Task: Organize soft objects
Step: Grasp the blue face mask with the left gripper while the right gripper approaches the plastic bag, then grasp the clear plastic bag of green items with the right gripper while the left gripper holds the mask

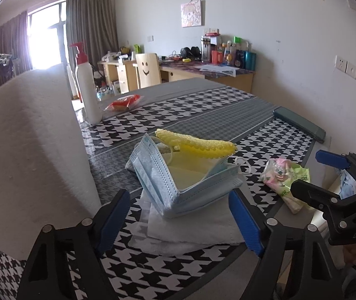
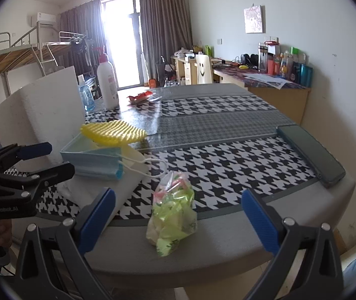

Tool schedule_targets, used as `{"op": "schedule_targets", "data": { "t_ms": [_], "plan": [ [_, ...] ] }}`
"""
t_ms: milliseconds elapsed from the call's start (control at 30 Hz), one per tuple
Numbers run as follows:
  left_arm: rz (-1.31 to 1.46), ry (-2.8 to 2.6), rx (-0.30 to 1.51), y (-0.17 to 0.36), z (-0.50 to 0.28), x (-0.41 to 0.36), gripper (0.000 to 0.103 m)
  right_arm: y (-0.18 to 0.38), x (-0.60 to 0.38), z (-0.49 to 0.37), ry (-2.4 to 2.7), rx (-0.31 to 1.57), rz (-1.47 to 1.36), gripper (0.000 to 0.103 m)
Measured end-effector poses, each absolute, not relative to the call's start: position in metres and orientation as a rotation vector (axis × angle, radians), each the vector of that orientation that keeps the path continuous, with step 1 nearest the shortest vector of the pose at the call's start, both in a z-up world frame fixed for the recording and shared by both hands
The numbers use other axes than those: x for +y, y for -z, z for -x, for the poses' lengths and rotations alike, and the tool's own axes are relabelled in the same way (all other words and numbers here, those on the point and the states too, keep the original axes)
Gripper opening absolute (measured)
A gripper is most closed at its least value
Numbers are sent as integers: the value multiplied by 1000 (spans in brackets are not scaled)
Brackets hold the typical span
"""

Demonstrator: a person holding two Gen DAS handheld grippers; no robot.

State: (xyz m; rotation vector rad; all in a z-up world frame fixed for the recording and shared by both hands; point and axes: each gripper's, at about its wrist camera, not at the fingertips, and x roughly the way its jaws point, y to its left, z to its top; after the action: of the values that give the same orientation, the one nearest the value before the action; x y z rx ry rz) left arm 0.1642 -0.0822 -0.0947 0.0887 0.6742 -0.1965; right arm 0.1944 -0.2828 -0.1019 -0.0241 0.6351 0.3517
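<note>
Dorm-style bedroom: bunk bed (image 2: 15, 57), curtains (image 2: 164, 32), cluttered desk (image 2: 265, 80) (toiletries on top), smiley chair (image 2: 204, 68).

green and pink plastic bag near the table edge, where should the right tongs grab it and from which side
Grip the crumpled green and pink plastic bag across its bunched middle, coming straight in from the near table edge. It lies lengthwise between the open right tongs, narrow enough for them to close across it.

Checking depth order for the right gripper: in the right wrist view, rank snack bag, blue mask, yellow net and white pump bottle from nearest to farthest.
From the right gripper:
1. Snack bag, between the fingers at the table's near edge.
2. Blue mask, left, on a white tissue.
3. Yellow net, just behind the mask, left.
4. White pump bottle, far left, at the table's back edge.
</note>
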Motion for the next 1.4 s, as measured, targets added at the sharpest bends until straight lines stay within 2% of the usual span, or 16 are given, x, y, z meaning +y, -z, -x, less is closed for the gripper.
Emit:
{"op": "schedule_targets", "data": {
  "t_ms": [67, 167, 233, 433, 500, 633, 900, 1067, 1400],
  "plan": [
    [-91, 199, 684, 97, -167, -83, 78, 103, -283, -197, -355, 640, 24, 102],
    [-92, 213, 713, 101, -171, -85, 67, 105, -281, -199, -361, 652, 29, 102],
    [-97, 208, 720, 104, -172, -85, 66, 106, -279, -201, -364, 664, 35, 102],
    [-95, 205, 741, 109, -177, -86, 53, 107, -276, -203, -375, 677, 40, 102],
    [-99, 203, 742, 109, -178, -87, 39, 108, -276, -203, -376, 682, 41, 102],
    [-98, 207, 744, 110, -178, -87, 30, 111, -278, -205, -377, 695, 36, 102],
    [-99, 209, 715, 102, -169, -84, 24, 111, -274, -206, -383, 706, 39, 101],
    [-97, 199, 699, 95, -164, -79, 20, 111, -272, -207, -393, 712, 40, 97],
    [-95, 203, 657, 80, -147, -74, 19, 113, -268, -210, -395, 738, 42, 86]
  ]
}}
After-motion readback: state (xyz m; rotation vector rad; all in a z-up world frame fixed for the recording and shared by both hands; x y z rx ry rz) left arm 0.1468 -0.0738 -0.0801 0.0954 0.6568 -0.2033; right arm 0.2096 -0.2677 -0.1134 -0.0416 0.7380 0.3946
